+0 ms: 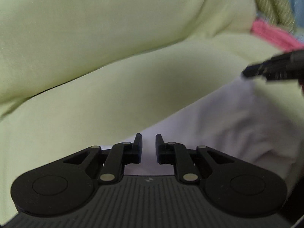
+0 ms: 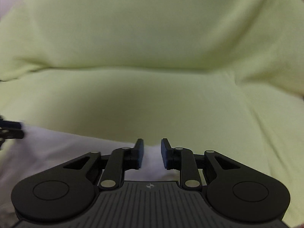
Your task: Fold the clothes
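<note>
1. Looking down my left claw (image 1: 148,148), I see its two fingers parted with a narrow gap between them and nothing caught there; white fabric (image 1: 233,117) shows through the gap.
2. My right claw (image 2: 152,153) is the same: fingers apart, a slightly wider gap, no cloth pinched, and it sits over the edge where the white fabric (image 2: 57,152) meets the green.
3. The pale yellow-green garment (image 1: 114,47) fills most of the left view, lying in soft, broad folds, with one long crease running across from lower left to upper right.
4. In the right view the same garment (image 2: 152,38) takes up nearly the whole frame, with a horizontal fold across the middle and a shadowed dip just ahead of the fingers.
5. The right claw shows in the left view as a blurred dark shape (image 1: 273,68) at the right edge, close above the boundary of green and white cloth.
6. The left claw appears likewise at the left edge of the right view (image 2: 11,131), blurred.
7. At the top right of the left view I make out a ribbed olive-green edge (image 1: 273,5) and a pink strip of fabric (image 1: 273,34) beside the garment.
8. I can read no writing or brand; only a small round emblem (image 2: 150,186) sits on the ribbed claw body.
</note>
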The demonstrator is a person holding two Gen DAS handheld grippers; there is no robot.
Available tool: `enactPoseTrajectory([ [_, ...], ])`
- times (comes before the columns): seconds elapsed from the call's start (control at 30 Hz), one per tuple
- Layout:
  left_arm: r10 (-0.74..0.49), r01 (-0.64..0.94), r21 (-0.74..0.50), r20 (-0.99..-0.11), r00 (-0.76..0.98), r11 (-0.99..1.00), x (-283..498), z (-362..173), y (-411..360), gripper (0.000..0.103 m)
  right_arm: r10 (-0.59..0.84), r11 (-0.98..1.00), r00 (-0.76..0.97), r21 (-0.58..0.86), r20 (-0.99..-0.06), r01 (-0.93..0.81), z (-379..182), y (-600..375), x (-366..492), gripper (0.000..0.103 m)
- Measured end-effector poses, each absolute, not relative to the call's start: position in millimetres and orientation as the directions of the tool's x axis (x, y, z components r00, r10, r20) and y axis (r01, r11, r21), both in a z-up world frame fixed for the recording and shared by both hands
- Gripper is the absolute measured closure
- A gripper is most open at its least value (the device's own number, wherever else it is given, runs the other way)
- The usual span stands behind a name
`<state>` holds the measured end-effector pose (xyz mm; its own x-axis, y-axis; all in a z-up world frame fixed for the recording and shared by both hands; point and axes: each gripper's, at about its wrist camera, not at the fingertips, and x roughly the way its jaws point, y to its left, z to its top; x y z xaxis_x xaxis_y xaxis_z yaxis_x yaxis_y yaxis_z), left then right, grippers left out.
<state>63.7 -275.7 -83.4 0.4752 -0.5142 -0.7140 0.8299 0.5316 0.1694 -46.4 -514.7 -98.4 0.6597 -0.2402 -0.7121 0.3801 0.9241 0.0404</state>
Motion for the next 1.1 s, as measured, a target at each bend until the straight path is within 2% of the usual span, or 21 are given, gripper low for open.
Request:
enactPoseTrajectory([
  [0.07,-0.438,0.833,0.196,-0.775,0.455,0.518,78.2,-100.4,-284.8,0.091,-0.217,0.909,0.586,0.058,-0.781,0.414,-119.6,-529.6,-35.9,0.087],
  [0.1,-0.401,0.836,0.207,-0.802,0.442,0.509,83.5,-109.6,-289.1,0.092,-0.21,0.906,0.601,0.077,-0.771,0.415,-120.3,-532.4,-36.5,0.087],
  [0.13,-0.415,0.843,0.201,-0.799,0.436,0.498,84.7,-110.0,-289.7,0.093,-0.206,0.903,0.592,0.082,-0.779,0.422,-118.7,-534.8,-35.4,0.092],
  [0.3,-0.313,0.873,0.205,-0.877,0.364,0.442,94.3,-87.5,-308.4,0.092,-0.211,0.809,0.563,0.18,-0.799,0.559,-87.2,-550.6,-40.4,0.087],
  [0.4,-0.351,0.902,0.181,-0.877,0.329,0.392,95.0,-45.8,-311.1,0.091,-0.247,0.752,0.555,0.204,-0.795,0.626,-54.3,-550.6,-51.3,0.086],
  [0.53,-0.366,0.94,0.287,-0.868,0.337,0.185,97.4,-14.5,-301.3,0.091,-0.304,0.703,0.489,0.153,-0.818,0.694,-18.3,-535.0,-63.0,0.086],
  [0.63,-0.396,0.931,0.361,-0.863,0.312,-0.052,105.6,-11.9,-285.1,0.091,-0.387,0.628,0.419,0.098,-0.822,0.772,14.4,-498.5,-78.2,0.084],
  [0.73,-0.481,0.827,0.448,-0.838,0.257,-0.339,112.5,-19.0,-258.6,0.088,-0.466,0.521,0.341,0.058,-0.817,0.851,32.0,-435.7,-90.0,0.077],
  [0.83,-0.573,0.593,0.545,-0.803,0.166,-0.593,117.5,-36.8,-221.8,0.078,-0.482,0.405,0.269,0.06,-0.834,0.912,30.5,-366.0,-93.8,0.067],
  [0.9,-0.604,0.502,0.579,-0.786,0.135,-0.642,118.8,-53.0,-211.5,0.074,-0.43,0.335,0.244,0.098,-0.869,0.937,16.1,-321.9,-90.1,0.067],
  [1.0,-0.642,0.359,0.624,-0.762,0.083,-0.695,120.7,-77.3,-196.6,0.074,-0.348,0.307,0.249,0.141,-0.904,0.941,-3.0,-272.8,-79.0,0.067],
  [1.1,-0.671,0.207,0.66,-0.741,0.024,-0.722,122.7,-101.6,-181.7,0.073,-0.318,0.306,0.236,0.136,-0.918,0.942,-17.0,-243.8,-70.0,0.062],
])
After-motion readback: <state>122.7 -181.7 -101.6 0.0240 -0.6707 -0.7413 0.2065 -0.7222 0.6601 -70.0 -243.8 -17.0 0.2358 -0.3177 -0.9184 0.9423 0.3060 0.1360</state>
